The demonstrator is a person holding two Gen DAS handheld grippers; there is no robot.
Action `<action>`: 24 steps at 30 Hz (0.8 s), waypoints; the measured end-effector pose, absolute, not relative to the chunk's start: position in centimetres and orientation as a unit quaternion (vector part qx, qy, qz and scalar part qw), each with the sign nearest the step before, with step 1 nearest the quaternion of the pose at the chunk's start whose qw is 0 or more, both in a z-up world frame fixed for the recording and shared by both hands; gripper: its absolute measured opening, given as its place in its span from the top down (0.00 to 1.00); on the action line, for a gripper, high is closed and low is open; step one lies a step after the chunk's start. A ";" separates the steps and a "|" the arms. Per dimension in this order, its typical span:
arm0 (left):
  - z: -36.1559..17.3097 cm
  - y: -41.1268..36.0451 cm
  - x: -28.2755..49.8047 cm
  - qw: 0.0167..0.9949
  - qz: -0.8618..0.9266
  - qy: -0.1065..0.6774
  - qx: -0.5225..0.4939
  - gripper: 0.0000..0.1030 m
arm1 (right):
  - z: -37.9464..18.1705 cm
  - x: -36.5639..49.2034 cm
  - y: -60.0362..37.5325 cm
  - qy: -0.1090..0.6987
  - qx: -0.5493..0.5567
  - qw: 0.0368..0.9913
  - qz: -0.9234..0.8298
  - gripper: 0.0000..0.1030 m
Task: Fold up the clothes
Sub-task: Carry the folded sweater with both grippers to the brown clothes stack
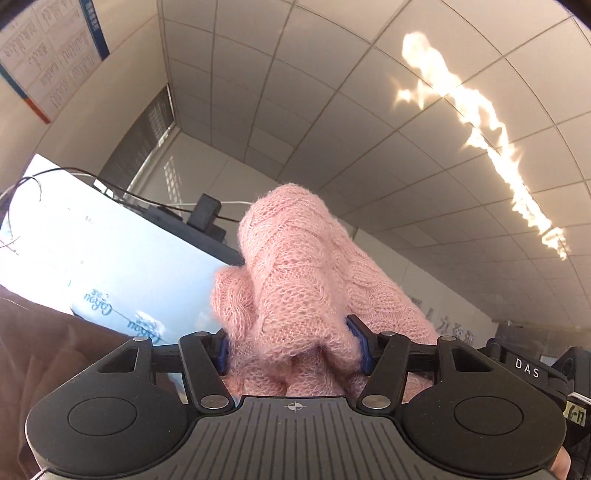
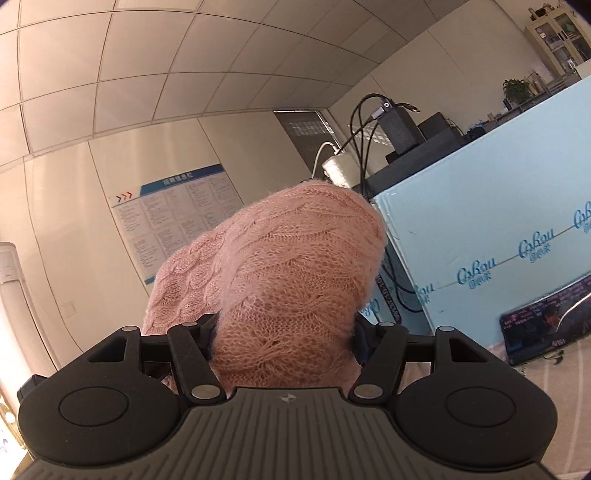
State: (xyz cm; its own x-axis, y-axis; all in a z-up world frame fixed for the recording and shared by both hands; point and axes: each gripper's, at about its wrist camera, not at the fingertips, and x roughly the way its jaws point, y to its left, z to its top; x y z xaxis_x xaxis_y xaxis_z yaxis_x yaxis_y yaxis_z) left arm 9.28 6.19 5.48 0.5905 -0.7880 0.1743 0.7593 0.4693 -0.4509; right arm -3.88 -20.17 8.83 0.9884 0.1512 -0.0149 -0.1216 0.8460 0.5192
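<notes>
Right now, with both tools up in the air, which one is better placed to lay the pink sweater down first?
Neither clearly. The left tool and right tool both clamp bunched folds of the pink cable-knit sweater, both tilted up toward the ceiling. Right has a slight edge: its view shows the striped surface below.

Office: tiled ceiling [image 2: 110, 74], notice board [image 2: 177, 218]

1. A tiled ceiling [image 1: 332, 92] of pale square panels runs overhead, with a bright streak of glare [image 1: 480, 129] across it.
2. A notice board [image 2: 177, 218] with a blue header hangs on the beige wall [image 2: 66, 206].
3. A light-blue panel [image 2: 480, 221] printed with a repeated logo stands to one side, with dark boxes and cables [image 2: 391, 125] on top.
4. A glass-fronted cabinet [image 2: 557, 33] and a potted plant [image 2: 515, 88] stand far behind.
5. A dark vent grille [image 2: 310, 129] sits high in the corner.
</notes>
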 end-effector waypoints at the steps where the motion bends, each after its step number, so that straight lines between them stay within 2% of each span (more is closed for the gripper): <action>1: 5.1 6.6 9.9 0.859 -0.440 0.027 -0.261 0.43 | 9.3 -2.6 -19.6 0.023 0.269 0.960 0.078 0.41; 7: 0.9 8.9 14.9 0.878 -0.369 0.053 -0.299 0.43 | 7.6 5.7 -16.9 0.053 0.271 0.957 0.091 0.41; 14: -2.7 9.6 19.6 0.905 -0.264 0.152 -0.298 0.43 | 1.8 14.8 -15.1 0.142 0.312 0.936 0.085 0.38; 17: -2.9 9.1 19.5 0.920 -0.235 0.156 -0.273 0.32 | -0.6 16.2 -15.7 0.173 0.336 0.924 0.062 0.32; 18: -2.8 9.0 19.1 0.926 -0.223 0.152 -0.265 0.26 | -1.1 16.3 -15.9 0.175 0.340 0.922 0.060 0.29; 19: -2.6 8.9 18.7 0.933 -0.203 0.144 -0.259 0.15 | -1.4 16.3 -16.1 0.176 0.342 0.921 0.059 0.25; 21: -2.3 9.0 17.8 0.948 -0.152 0.126 -0.249 0.06 | -1.5 16.3 -16.4 0.176 0.343 0.921 0.055 0.24; 24: -2.2 9.3 17.7 0.962 -0.099 0.116 -0.225 0.03 | -1.4 16.2 -16.2 0.177 0.331 0.926 0.042 0.20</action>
